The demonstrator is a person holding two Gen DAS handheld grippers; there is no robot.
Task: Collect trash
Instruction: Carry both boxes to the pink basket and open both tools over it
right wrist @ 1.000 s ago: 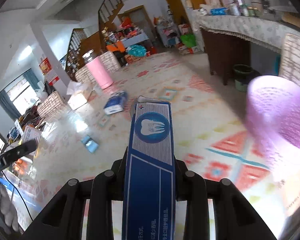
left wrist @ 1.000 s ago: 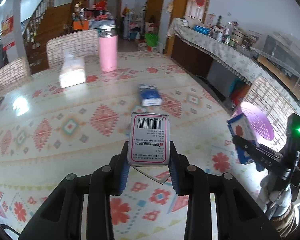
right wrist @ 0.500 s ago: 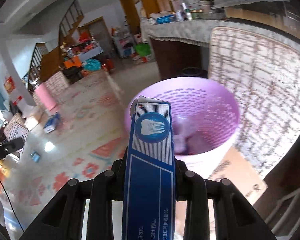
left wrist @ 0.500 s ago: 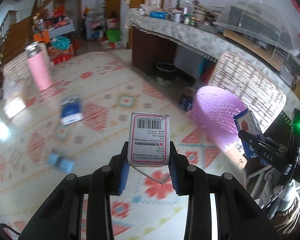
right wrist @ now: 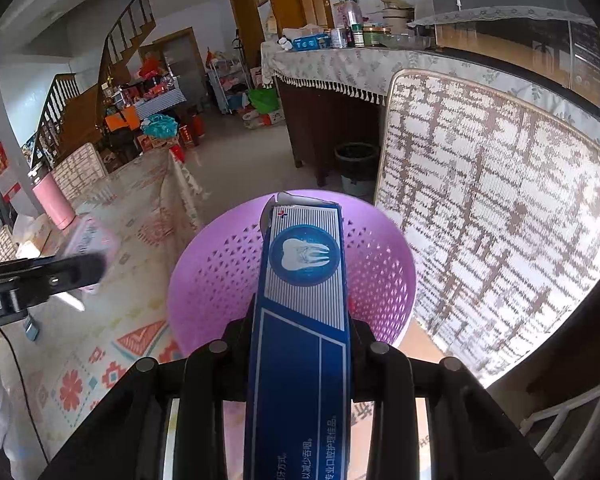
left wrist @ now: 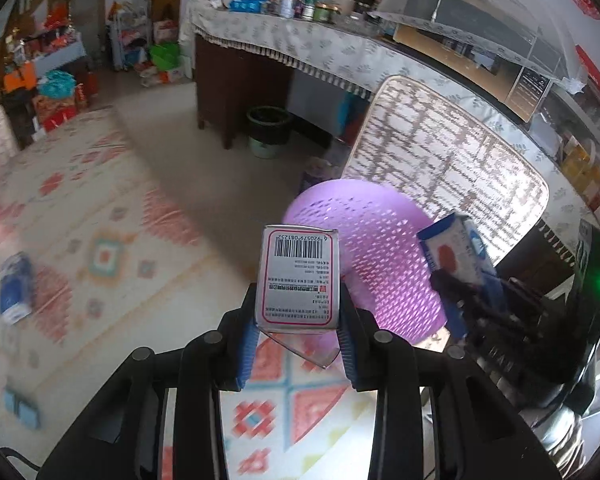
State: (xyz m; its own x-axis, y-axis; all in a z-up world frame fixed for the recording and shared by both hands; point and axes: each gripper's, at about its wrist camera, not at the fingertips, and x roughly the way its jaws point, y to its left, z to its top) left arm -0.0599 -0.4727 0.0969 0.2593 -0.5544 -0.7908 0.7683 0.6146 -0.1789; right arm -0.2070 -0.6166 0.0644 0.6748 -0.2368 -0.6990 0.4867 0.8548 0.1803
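On the far left of the left wrist view, a blue packet [left wrist: 15,283] lay on the patterned tablecloth [left wrist: 112,248], well apart from everything else. The left gripper [left wrist: 298,322] was clamped on a small white box with a barcode [left wrist: 298,280], held upright above the table edge, just beside the purple perforated basket [left wrist: 380,248]. To its right, the right gripper [left wrist: 466,300] squeezed a blue toothpaste box [left wrist: 454,250] over that basket. In the right wrist view the box [right wrist: 304,300], with its tooth logo, stuck out right above the basket's bowl [right wrist: 220,280]. A woven chair back [right wrist: 500,208] stood just behind the basket, and a dark bin [right wrist: 356,168] sat on the floor farther back.
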